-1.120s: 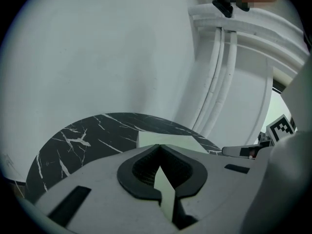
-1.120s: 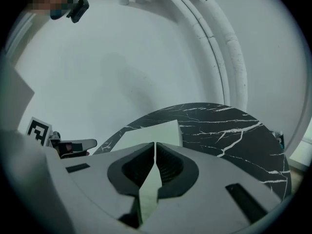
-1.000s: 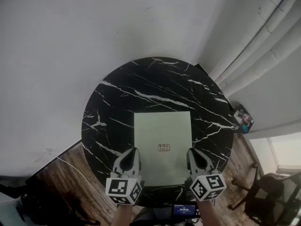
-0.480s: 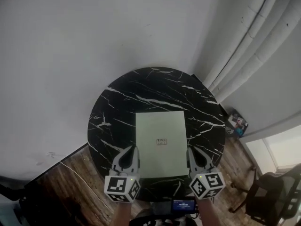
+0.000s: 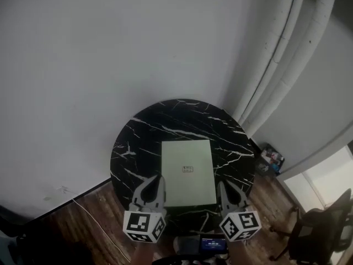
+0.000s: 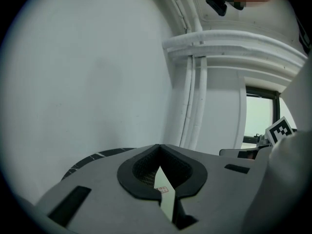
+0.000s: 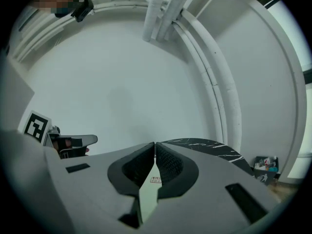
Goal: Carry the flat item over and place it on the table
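Note:
A flat pale green sheet (image 5: 187,173) with a small label at its middle lies on the round black marble table (image 5: 138,142). My left gripper (image 5: 156,178) hovers by the sheet's near left corner, and my right gripper (image 5: 224,185) by its near right corner. Both are shut with nothing between their tips. In the left gripper view the jaws (image 6: 159,146) meet at the tip, and the sheet (image 6: 165,191) shows through the gap below them. The right gripper view shows the same: closed tips (image 7: 154,144) with the sheet (image 7: 147,194) behind.
White pipes (image 5: 281,54) run down the wall corner behind the table. A small box of odds and ends (image 5: 270,160) sits on the wood floor at the right, with a dark chair (image 5: 325,225) further right. A thin cable (image 5: 94,214) crosses the floor at the left.
The head view has risen and drawn back, so the table and sheet look smaller. Both grippers stay shut by the sheet's near corners, and the sheet has not moved on the table.

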A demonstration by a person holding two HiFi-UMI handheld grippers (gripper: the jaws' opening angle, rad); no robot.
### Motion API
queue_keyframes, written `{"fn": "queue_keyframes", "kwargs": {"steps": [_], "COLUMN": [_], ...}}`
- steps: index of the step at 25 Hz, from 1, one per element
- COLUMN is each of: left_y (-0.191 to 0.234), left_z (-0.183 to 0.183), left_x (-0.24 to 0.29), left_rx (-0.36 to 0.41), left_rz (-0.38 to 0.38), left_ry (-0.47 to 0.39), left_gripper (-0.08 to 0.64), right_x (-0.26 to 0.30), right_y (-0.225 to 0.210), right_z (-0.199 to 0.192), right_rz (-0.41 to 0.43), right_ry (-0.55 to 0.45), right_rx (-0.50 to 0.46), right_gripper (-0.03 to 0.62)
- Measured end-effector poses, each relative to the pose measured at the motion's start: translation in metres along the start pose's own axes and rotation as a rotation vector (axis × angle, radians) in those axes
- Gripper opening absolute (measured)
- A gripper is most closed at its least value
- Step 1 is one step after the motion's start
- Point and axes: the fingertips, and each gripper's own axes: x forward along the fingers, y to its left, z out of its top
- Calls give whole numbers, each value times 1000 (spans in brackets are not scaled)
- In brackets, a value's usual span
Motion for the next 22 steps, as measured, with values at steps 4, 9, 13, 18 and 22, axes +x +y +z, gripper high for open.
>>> {"fn": "queue_keyframes", "kwargs": {"steps": [4, 9, 13, 18, 22], "left_y": [-10, -24, -36, -48, -56], "left_z": [13, 24, 37, 48, 51], "left_x": [-21, -41, -51, -62, -64], "left_rx": [-14, 44, 57, 108, 117], "left_rz": [-6, -10, -32, -53, -59], "left_ry": [-32, -51, -82, -107, -115], "left_gripper": [12, 12, 12, 12, 12], "right_x": [-22, -46, -62, -75, -84], "right_y": [17, 32, 45, 58, 55], "right_z": [14, 26, 38, 48, 52], "right_rz": [12, 22, 56, 77, 58], "right_ry": [-34, -78, -119, -151, -163], "right_rx": [-73, -100, -109, -121, -132], "right_gripper": [23, 23, 23, 18, 18]}}
